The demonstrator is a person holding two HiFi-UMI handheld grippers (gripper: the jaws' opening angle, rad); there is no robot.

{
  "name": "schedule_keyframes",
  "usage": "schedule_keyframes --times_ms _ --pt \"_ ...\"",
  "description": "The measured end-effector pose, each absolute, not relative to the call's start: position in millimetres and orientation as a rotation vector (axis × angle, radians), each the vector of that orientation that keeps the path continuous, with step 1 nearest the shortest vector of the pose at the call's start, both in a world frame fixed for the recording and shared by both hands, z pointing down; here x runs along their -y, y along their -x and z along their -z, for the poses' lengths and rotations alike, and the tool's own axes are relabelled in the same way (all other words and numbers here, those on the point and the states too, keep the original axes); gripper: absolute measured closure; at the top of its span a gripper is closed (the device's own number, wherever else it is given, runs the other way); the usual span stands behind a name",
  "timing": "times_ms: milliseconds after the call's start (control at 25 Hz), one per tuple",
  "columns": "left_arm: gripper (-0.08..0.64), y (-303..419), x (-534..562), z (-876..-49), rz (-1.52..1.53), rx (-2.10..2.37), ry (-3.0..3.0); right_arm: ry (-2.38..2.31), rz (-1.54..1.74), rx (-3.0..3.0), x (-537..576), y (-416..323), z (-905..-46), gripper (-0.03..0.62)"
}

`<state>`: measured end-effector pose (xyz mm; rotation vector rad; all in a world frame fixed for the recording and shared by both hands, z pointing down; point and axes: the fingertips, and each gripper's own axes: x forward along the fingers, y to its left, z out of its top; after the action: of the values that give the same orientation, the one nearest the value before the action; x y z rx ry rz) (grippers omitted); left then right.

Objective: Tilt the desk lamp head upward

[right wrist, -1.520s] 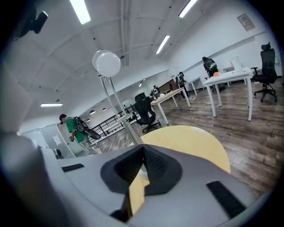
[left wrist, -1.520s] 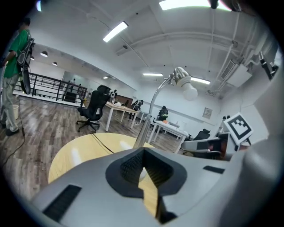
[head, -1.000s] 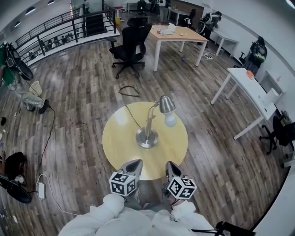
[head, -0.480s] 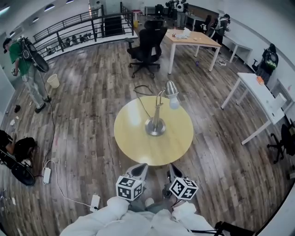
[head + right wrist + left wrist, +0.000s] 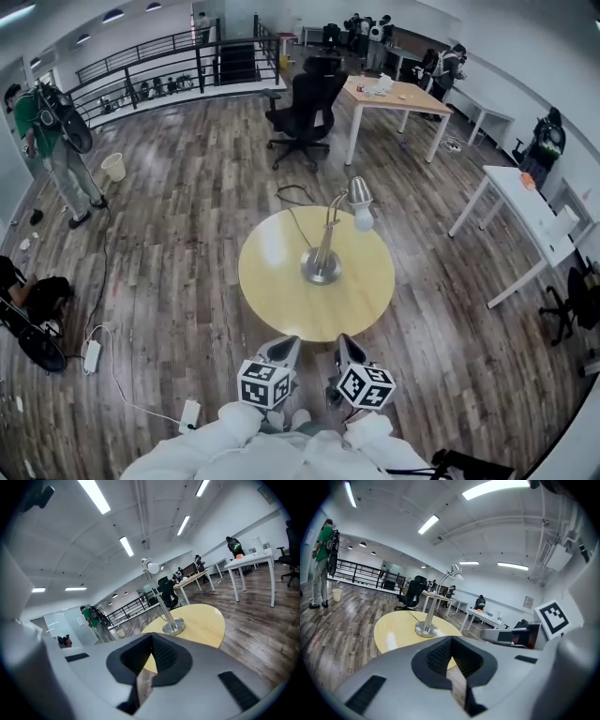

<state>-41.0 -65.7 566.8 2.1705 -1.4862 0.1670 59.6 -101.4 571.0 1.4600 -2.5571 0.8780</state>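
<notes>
Desk lamp (image 5: 322,266) farther away now, head small and blurry; left gripper (image 5: 283,344) and right gripper (image 5: 346,342) closed, empty.

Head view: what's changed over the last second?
The left gripper and right gripper drew back together from over the round table, whose near edge they now barely reach. Nothing was taken hold of or let go. Both grippers stay shut and empty; the desk lamp stands mid-table, untouched, its head pointing down.
</notes>
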Motion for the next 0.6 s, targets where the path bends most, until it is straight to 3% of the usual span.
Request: schedule_keyframes --times_ms 600 --pt "0.558 45.3 73.8 -570.5 -0.163 1.482 -2.172 -1.444 -0.754 2.560 105.9 -55.2 -566.9 0.580"
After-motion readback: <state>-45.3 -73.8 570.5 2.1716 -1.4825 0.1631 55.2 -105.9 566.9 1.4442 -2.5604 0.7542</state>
